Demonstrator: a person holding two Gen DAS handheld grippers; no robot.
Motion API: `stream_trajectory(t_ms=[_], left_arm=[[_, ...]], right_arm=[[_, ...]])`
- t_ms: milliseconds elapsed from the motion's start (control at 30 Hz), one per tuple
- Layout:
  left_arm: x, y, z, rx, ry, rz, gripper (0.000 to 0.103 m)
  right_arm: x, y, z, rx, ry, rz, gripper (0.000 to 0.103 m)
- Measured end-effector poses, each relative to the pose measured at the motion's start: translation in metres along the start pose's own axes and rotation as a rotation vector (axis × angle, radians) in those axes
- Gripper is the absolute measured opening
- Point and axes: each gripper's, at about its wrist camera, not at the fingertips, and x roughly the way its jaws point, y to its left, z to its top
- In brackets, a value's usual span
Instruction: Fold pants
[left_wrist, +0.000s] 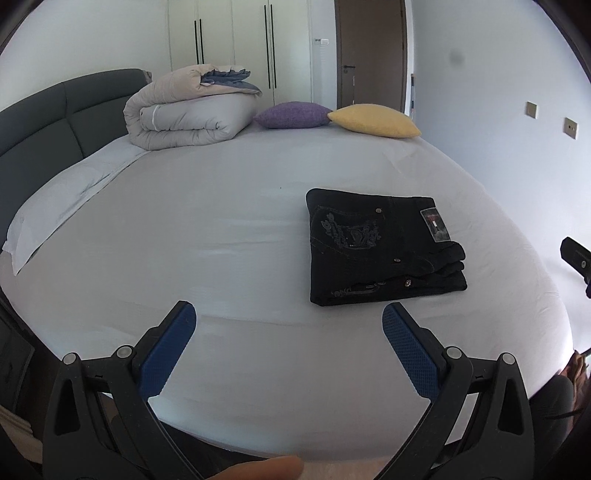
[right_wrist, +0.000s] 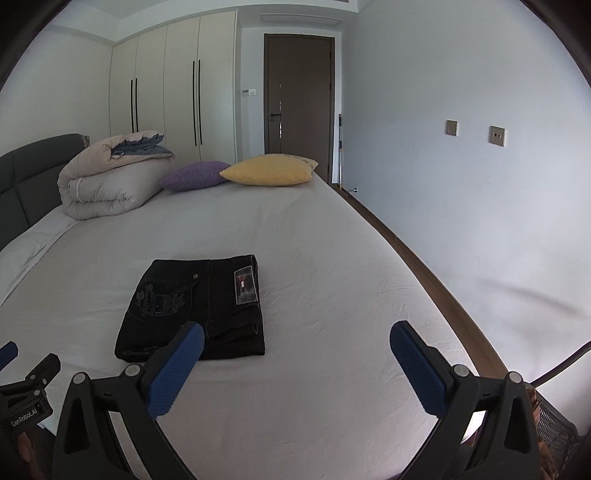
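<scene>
Blue pads of the left gripper (left_wrist: 289, 314) and the right gripper (right_wrist: 296, 332) stand wide apart, holding nothing, both raised over the near side of the bed (left_wrist: 229, 236). Just beyond them the pants (right_wrist: 195, 306) lie in a compact folded stack on the sheet, so the folding looks finished. Farther away, a rolled duvet (left_wrist: 188, 110) and two cushions (left_wrist: 291, 115) rest near the headboard.

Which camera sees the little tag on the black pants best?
The left wrist view: the tag on the folded black pants is bigger and nothing covers the pants. In the right wrist view the tag looks smaller, and a gripper finger hides the pants' near edge.
</scene>
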Motion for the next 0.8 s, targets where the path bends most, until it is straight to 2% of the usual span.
stream_trajectory(t_ms=[267,800], left_arm=[[0.012,0.002,-0.005,-0.012,0.033,-0.003,0.103],[0.026,0.002,-0.013,-0.015,0.07,-0.011,0.103]], right_arm=[[0.01,0.026,-0.024,-0.07,0.072,0.043,0.103],[0.017,0.034,-0.031,-0.092,0.112,0.068,0.103]])
